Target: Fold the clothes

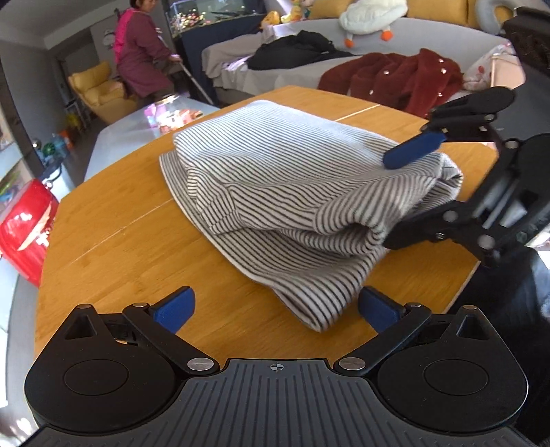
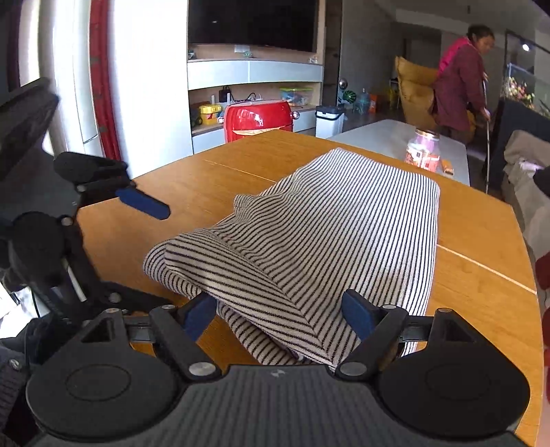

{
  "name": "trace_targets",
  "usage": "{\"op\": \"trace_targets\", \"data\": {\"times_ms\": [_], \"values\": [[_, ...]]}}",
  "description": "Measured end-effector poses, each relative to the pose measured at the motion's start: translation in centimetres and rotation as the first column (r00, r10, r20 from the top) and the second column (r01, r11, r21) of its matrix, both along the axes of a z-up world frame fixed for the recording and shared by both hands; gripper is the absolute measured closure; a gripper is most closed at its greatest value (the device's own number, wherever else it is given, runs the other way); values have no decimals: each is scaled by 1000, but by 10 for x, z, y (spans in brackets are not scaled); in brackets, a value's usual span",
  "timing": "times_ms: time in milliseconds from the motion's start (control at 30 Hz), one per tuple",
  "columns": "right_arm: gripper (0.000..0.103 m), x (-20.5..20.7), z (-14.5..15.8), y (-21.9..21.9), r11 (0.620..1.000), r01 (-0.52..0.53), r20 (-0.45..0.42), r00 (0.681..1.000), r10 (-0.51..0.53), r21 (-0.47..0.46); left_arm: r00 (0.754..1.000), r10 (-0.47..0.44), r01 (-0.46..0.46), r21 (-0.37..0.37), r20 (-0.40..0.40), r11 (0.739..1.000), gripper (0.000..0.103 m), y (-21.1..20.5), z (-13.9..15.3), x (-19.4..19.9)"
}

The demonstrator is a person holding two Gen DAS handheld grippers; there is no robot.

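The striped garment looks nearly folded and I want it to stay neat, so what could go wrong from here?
1. The right tool is open around the striped garment's bulging end; pulling out could drag the fold loose.
2. The garment's near corner lies by the wooden table's edge; a nudge from the open left tool might push it off.

bare table [image 1: 113,220] left, striped garment [image 1: 275,178] centre

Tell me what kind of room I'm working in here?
Most likely a home living room: a sofa strewn with clothes and plush toys, a wall-mounted TV above shelving, and the striped garment on a wooden table.
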State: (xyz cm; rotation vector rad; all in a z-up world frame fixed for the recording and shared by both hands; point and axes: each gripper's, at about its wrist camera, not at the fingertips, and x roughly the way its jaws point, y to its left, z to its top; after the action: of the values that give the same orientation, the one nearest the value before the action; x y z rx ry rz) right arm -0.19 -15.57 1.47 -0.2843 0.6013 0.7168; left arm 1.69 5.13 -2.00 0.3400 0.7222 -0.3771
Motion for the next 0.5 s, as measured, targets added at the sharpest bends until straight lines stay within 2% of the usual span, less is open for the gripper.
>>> {"op": "trace_targets", "data": {"times_ms": [133, 300, 500], "values": [[16, -16, 0, 5, 996, -28, 96, 995, 36, -87, 999, 48, -48, -68, -2, 997, 0, 5, 8, 13], [15, -19, -15, 15, 976, -20, 179, 982, 60, -218, 998, 65, -67, -144, -21, 987, 0, 14, 14, 20], [15, 0, -20, 28, 960, 31, 284, 957, 51, -278, 994, 84, -99, -236, -70, 967, 0, 25, 13, 30]]}}
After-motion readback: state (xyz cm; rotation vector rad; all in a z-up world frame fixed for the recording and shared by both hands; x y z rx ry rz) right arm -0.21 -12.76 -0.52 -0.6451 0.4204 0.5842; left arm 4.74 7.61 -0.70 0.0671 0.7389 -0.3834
